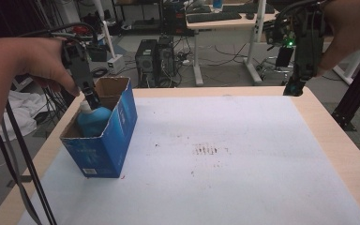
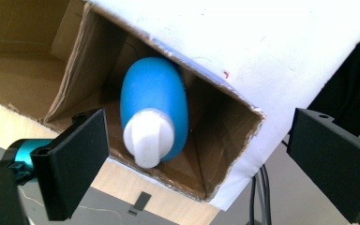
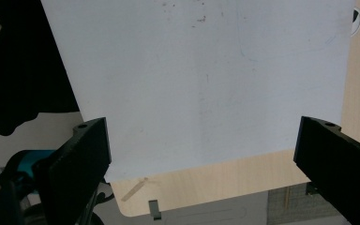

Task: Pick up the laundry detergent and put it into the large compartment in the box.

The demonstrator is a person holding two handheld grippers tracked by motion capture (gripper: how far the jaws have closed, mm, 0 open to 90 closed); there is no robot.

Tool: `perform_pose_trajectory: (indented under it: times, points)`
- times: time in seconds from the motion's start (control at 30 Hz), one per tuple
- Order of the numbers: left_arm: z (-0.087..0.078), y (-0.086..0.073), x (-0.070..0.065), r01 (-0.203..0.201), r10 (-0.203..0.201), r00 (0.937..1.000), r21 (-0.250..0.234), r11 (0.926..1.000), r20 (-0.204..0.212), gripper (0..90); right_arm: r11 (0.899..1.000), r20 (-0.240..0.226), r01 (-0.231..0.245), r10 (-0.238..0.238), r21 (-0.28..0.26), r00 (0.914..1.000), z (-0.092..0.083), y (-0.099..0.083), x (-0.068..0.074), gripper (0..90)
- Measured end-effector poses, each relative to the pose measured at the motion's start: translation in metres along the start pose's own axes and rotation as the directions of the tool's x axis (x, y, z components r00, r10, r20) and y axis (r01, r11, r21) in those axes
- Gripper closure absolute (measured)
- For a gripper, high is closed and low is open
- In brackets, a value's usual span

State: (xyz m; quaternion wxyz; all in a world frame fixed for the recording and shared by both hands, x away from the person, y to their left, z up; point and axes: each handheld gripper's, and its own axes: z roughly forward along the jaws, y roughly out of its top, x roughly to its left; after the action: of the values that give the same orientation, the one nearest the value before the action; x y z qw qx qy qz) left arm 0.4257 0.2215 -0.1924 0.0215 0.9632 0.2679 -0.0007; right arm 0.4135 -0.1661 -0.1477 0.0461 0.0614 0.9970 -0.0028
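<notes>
Left gripper view: left gripper (image 2: pixel 201 154) jaws spread wide, hovering over blue bottle (image 2: pixel 155 108) with white cap (image 2: pixel 147 137), which sits inside open blue carton (image 1: pixel 115 136) at table's (image 1: pixel 337 140) left edge; right gripper (image 3: pixel 201 164) spread, over far right corner

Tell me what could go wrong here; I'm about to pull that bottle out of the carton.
The blue bottle leans in the open carton, so the open left gripper just above it may slip off the white cap. The light carton might lift or tip with the bottle. The right gripper is far off, not bracing it.
</notes>
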Motion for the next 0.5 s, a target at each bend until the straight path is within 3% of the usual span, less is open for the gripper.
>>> perform_pose_trajectory:
  times: [0.13, 0.27, 0.5]
  points:
    - [-0.002, 0.009, -0.01, -0.037, 0.037, 0.9991, 0.024, 0.999, -0.02, 4.6, 1.0, -0.002, 0.002, -0.002, 0.002, 1.0, 0.0, 0.0, -0.001, 3.1]
    - [-0.003, 0.021, -0.024, -0.089, 0.09, 0.9959, 0.025, 0.9957, -0.013, 1.6, 1.0, -0.005, 0.004, -0.004, 0.0, 1.0, 0.001, 0.0, -0.001, 3.1]
    - [0.003, 0.047, -0.05, -0.202, 0.202, 0.9793, 0.039, 0.9785, 0.005, 1.6, 1.0, -0.013, 0.003, -0.003, 0.004, 0.9999, 0.005, 0.0, -0.002, 3.1]
